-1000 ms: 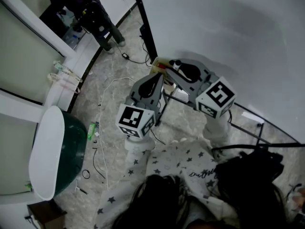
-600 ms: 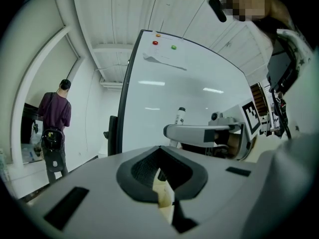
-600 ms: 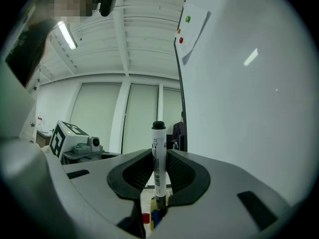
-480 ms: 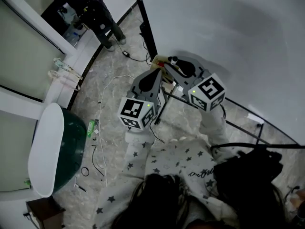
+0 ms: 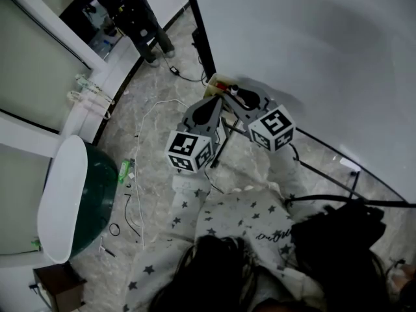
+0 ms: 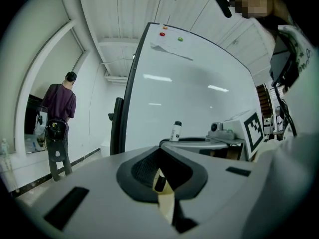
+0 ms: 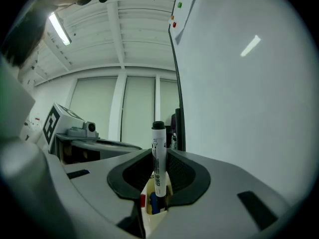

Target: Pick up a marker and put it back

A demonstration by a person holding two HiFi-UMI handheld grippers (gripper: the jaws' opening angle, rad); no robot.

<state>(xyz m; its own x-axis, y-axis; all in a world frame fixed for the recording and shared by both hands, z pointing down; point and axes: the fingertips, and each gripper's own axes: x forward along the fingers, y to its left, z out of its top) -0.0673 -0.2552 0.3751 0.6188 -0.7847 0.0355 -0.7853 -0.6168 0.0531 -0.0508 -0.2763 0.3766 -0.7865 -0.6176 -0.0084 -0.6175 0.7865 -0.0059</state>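
Observation:
My right gripper (image 7: 158, 183) is shut on a white marker (image 7: 158, 158) with a black cap, which stands upright between its pads. Straight below it sits a cream marker holder (image 7: 145, 214) with a red marker (image 7: 142, 200) and a blue marker (image 7: 153, 203) inside. In the head view the right gripper (image 5: 235, 93) and left gripper (image 5: 218, 104) meet tip to tip at the holder (image 5: 218, 83) on the whiteboard's lower edge. My left gripper (image 6: 162, 183) has its jaws a narrow gap apart. The holder (image 6: 167, 205) shows through that gap, and whether they press on it is hidden.
The whiteboard (image 5: 312, 44) fills the right side, with its black frame post (image 5: 201, 31) to the left. A person (image 5: 133, 15) stands further back by the wall. A green and white tub (image 5: 84, 194) and loose cables (image 5: 140, 174) lie on the floor at the left.
The right gripper has swung left with the marker, closer to the left gripper and the holder. The left gripper has barely moved.

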